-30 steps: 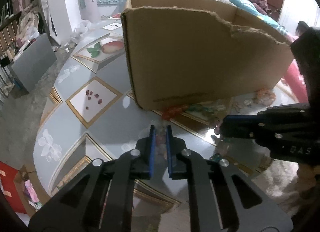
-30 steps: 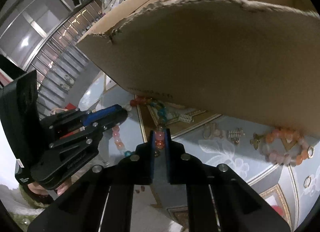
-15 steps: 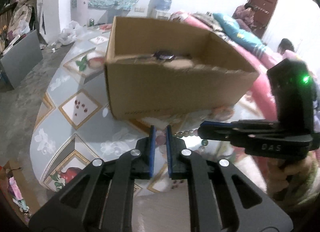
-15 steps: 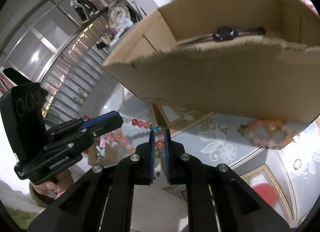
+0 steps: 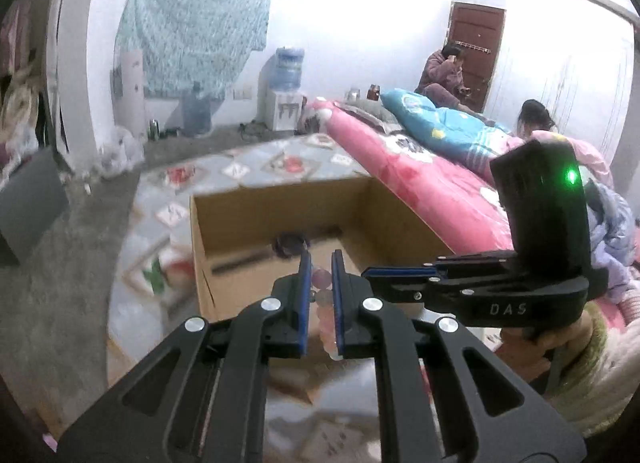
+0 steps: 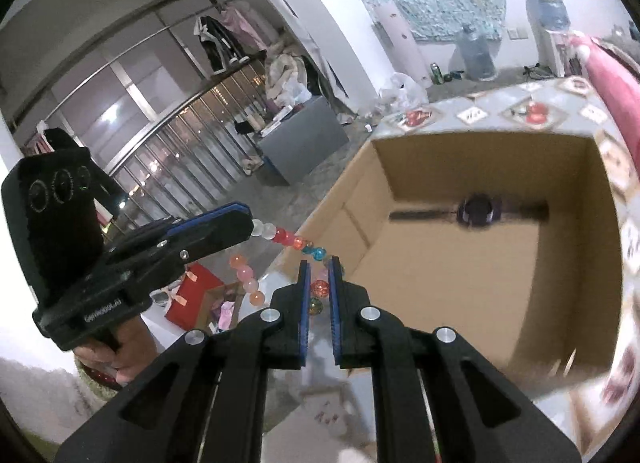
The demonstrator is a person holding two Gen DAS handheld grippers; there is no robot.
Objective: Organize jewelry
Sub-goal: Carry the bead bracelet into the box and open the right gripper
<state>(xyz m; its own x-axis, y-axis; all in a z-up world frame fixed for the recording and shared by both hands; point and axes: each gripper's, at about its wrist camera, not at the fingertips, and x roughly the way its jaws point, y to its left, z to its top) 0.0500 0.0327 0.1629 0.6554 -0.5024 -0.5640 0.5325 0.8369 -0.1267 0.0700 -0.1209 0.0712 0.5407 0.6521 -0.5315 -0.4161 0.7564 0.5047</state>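
Note:
A string of coloured beads (image 6: 288, 240) hangs stretched between both grippers above the near rim of an open cardboard box (image 6: 560, 295). My left gripper (image 5: 319, 267) is shut on pale pink beads (image 5: 321, 277) of it. My right gripper (image 6: 319, 271) is shut on an orange-red bead (image 6: 319, 288). The left gripper also shows in the right wrist view (image 6: 244, 223), and the right gripper in the left wrist view (image 5: 368, 272). A dark wristwatch (image 6: 476, 210) lies on the box floor; it also shows in the left wrist view (image 5: 290, 244).
The box (image 5: 248, 283) stands on a patterned glossy table (image 5: 168, 215). A pink bed (image 5: 420, 183) with two people is at the right. A water dispenser (image 5: 282, 91) and a grey cabinet (image 6: 304, 139) stand farther off on the floor.
Both grippers have risen with the bead string from table level beside the box to above its rim, so the box's inside and the watch now show from above.

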